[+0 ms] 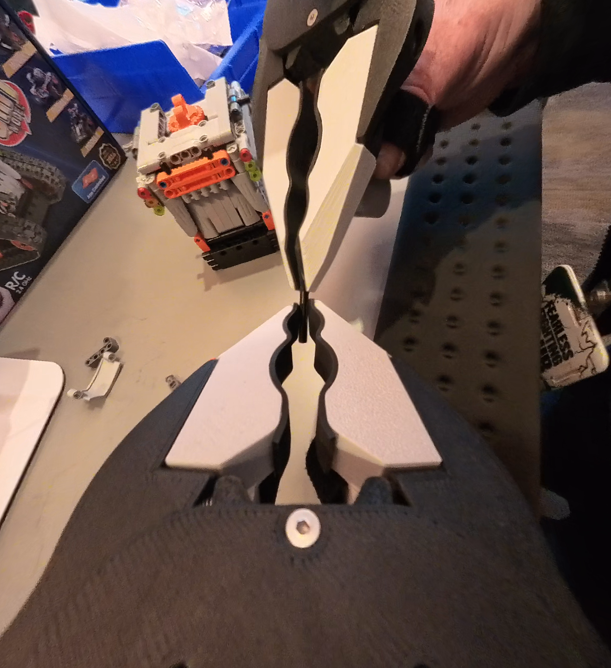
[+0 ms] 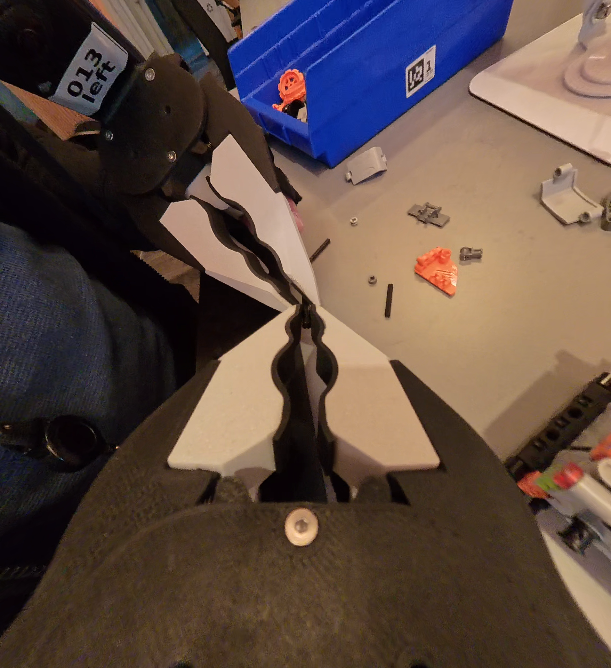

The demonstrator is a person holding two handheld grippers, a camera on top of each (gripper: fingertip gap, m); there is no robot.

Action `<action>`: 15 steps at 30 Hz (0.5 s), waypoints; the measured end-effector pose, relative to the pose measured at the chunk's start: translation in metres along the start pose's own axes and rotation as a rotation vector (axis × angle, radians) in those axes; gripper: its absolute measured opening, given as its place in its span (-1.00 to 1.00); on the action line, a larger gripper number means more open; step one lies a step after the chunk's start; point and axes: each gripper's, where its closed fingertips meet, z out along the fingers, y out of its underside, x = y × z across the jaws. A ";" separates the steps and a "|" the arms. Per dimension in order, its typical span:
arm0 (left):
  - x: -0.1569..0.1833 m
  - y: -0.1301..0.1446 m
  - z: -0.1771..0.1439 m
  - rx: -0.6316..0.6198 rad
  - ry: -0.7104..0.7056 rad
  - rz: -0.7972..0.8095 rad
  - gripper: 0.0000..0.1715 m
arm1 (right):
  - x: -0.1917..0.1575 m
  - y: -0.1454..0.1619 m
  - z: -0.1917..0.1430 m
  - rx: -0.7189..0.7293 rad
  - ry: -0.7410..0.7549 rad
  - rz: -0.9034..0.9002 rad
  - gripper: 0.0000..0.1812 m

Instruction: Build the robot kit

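Left wrist view: left gripper (image 1: 303,318) clamping a thin black pin (image 1: 303,325)
Right gripper (image 1: 302,285): pinching its other end
Handling: seeming light, stiff, slippery; gripping the ends

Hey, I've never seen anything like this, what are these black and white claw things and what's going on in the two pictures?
They are two hand-held grippers, each worked by a person, each with a camera looking along its fingers. One picture is from the left gripper, the other from the right gripper; each also shows the other gripper opposite. Both are shut, tip to tip, on a thin black pin. On the grey table lie a building-brick vehicle, a blue bin, an orange piece, another black pin and small grey parts. A toy box stands to the left in the left view.
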 end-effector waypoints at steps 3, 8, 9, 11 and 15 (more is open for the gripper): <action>-0.005 0.000 -0.009 0.049 -0.011 -0.065 -0.98 | -0.003 -0.010 0.008 0.020 -0.022 -0.009 -0.94; -0.016 0.007 -0.023 0.105 -0.046 -0.160 -0.97 | -0.001 -0.023 0.024 0.000 -0.019 -0.054 -0.99; -0.019 0.008 -0.026 0.121 -0.054 -0.182 -0.97 | 0.000 -0.025 0.028 -0.003 -0.008 -0.069 -0.99; -0.027 0.017 -0.029 0.111 -0.074 -0.233 -0.95 | 0.008 -0.027 0.036 -0.032 0.054 -0.116 -0.99; -0.044 0.054 -0.032 -0.007 -0.114 -0.337 -0.81 | 0.031 -0.015 0.055 -0.155 0.166 -0.217 -0.99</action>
